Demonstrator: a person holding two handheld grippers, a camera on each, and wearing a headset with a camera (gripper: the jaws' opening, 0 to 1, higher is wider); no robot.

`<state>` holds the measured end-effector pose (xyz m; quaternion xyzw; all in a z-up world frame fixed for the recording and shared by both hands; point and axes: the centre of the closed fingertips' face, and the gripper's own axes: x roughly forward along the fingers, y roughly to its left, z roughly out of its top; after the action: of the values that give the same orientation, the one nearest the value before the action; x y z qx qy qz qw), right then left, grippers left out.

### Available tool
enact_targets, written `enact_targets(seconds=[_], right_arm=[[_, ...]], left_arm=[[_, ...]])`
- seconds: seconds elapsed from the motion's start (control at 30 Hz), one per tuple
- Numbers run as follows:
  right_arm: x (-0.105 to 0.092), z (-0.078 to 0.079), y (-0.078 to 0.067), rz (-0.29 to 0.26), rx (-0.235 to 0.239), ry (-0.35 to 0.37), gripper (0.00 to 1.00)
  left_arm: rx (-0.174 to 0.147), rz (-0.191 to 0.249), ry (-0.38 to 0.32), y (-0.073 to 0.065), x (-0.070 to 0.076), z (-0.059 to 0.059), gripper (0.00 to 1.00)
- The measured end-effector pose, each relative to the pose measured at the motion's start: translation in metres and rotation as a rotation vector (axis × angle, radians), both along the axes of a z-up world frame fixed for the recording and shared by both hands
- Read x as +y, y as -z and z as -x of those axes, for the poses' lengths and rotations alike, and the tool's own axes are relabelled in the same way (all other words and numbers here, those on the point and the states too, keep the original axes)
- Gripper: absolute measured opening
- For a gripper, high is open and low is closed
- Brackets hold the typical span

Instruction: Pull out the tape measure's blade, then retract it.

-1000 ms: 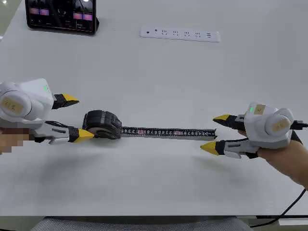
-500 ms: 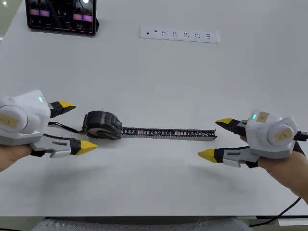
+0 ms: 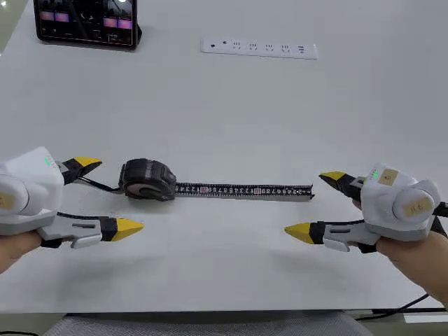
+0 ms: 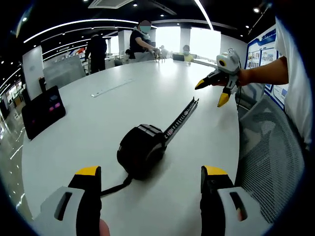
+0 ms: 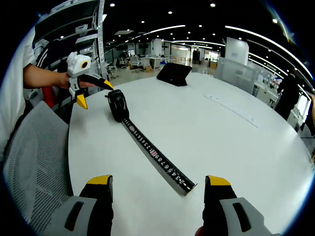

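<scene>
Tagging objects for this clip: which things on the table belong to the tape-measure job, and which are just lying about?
In the job:
tape measure case
blade, pulled out flat
left gripper, open
right gripper, open

Lying about:
power strip, white
tablet, dark, screen lit

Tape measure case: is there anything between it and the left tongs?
Nothing visible blocks it. The left tongs stand open with only bare table before the tape measure case; its own black strap trails toward them.
</scene>
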<state>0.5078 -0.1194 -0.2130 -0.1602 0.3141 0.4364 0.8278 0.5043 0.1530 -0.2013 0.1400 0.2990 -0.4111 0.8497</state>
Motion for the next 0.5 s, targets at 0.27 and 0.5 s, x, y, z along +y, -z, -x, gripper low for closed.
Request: enact_targets(seconds=[0.27, 0.5], right_arm=[[0.001, 0.004, -0.002, -0.013, -0.013, 0.011, 0.77], [-0.003, 0.01, 0.001, -0.024, -0.008, 0.025, 0.77]], left_arm=[[0.008, 0.013, -0.02, 0.0, 0.001, 0.011, 0.85], [0.018, 0.004, -0.032, 0.004, 0.003, 0.02, 0.85]])
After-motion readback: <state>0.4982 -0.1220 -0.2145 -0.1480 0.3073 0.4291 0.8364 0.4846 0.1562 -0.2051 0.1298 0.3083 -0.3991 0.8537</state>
